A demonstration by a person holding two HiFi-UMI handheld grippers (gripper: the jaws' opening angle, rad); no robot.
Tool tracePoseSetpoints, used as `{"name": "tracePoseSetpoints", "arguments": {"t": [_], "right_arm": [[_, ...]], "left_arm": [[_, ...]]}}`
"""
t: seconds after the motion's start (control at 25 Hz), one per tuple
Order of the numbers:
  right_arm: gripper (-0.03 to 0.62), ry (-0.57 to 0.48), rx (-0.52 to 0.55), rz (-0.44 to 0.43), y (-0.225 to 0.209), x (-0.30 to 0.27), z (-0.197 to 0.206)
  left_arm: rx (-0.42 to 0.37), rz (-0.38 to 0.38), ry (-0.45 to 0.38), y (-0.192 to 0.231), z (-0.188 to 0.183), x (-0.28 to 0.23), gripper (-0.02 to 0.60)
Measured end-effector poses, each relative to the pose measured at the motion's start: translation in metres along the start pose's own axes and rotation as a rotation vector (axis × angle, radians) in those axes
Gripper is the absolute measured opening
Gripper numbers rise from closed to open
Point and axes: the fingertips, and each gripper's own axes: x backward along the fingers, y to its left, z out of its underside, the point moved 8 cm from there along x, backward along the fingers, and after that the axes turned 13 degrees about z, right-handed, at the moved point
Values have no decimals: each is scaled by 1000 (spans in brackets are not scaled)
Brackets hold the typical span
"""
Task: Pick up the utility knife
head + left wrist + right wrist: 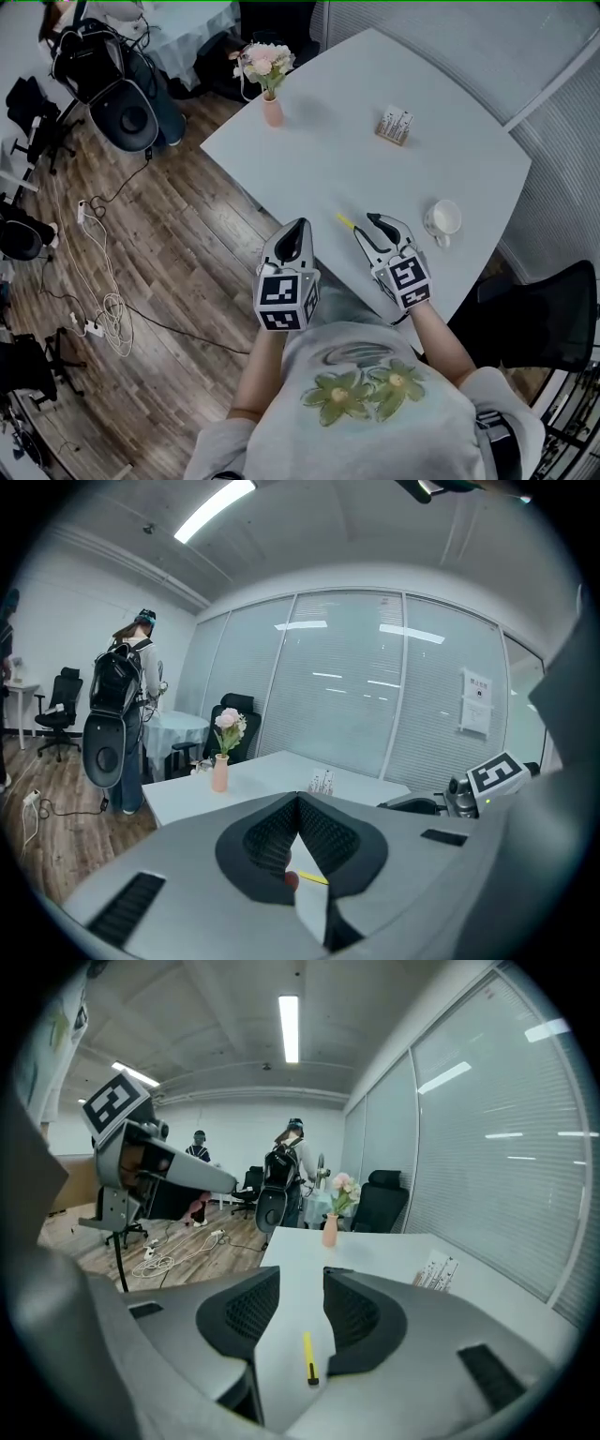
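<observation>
Utility knife (pixel 345 221): yellow, flat on the bench (pixel 356 159) close to its near edge, between the two tongs in the head view; not gripped.
Right tongs (pixel 378 225): jaws wide apart, holding nothing. In the right gripper view (pixel 300 1283) the knife (pixel 307 1357) lies on the bench below the gap, touching neither jaw.
Left tongs (pixel 298 230): at the bench's near-left edge, partly over the floor. The jaw tips are together with nothing held (pixel 298 803); the knife (pixel 314 878) shows only as a yellow sliver through the gap behind the tips.
In the way: nothing lies on the bench between the knife and either pair of tongs.
Cup (pixel 443 218): white, near the right edge, just beyond the right tongs; contents cannot be made out.
Card stand (pixel 395 126): small, well apart from the knife, toward the far edge.
Vase (pixel 273 112): pink, upright at the far-left corner, holding flowers (pixel 264 62).
Bench: white, with rounded corners.
Floor (pixel 178 244): wood planks with loose cables (pixel 103 309).
Room: glass wall (pixel 487 1147) with blinds; black chair (pixel 548 314) at the near-right corner; a person (pixel 127 714) wearing a backpack stands beyond the vase.
</observation>
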Motion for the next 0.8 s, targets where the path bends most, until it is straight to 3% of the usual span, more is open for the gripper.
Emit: {"name": "tracePoseSetpoints", "arguments": {"t": [0.8], "right_arm": [[150, 272, 63, -78, -10, -84, 74]], "left_arm": [[63, 6, 138, 54, 20, -61, 2]]}}
